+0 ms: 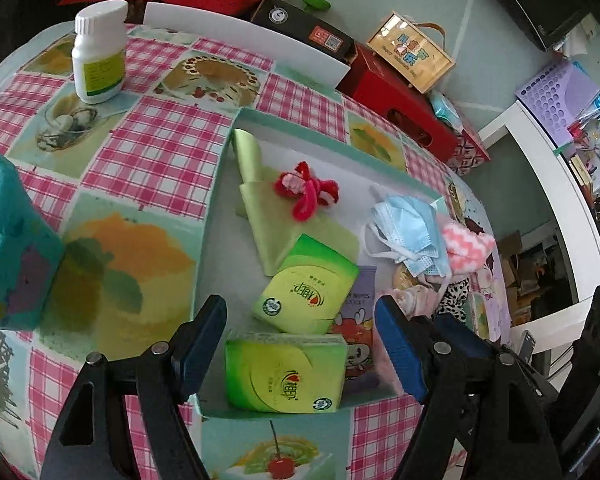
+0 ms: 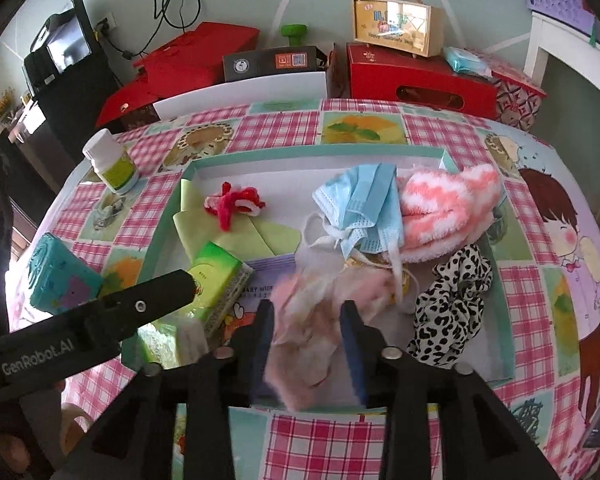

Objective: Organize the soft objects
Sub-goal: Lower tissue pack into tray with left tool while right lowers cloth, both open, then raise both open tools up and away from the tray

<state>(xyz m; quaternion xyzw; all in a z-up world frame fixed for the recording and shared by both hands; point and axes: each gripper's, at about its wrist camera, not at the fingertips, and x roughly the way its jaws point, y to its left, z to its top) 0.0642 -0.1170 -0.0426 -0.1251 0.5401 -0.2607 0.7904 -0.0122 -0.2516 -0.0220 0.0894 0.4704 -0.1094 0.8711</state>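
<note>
Pink cloth (image 2: 312, 332), blurred at the bottom centre of the frame above the tray (image 2: 504, 312), sits between the right gripper's (image 2: 309, 312) parted jaws. It could snag on a finger. The left gripper (image 1: 300, 328) hovers spread over the tissue packs (image 1: 286, 372).

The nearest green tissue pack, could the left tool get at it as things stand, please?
Probably yes. The left tool is open with the tissue pack lying directly between and below its fingers, nothing over it; a second pack only leans at its far edge.
</note>
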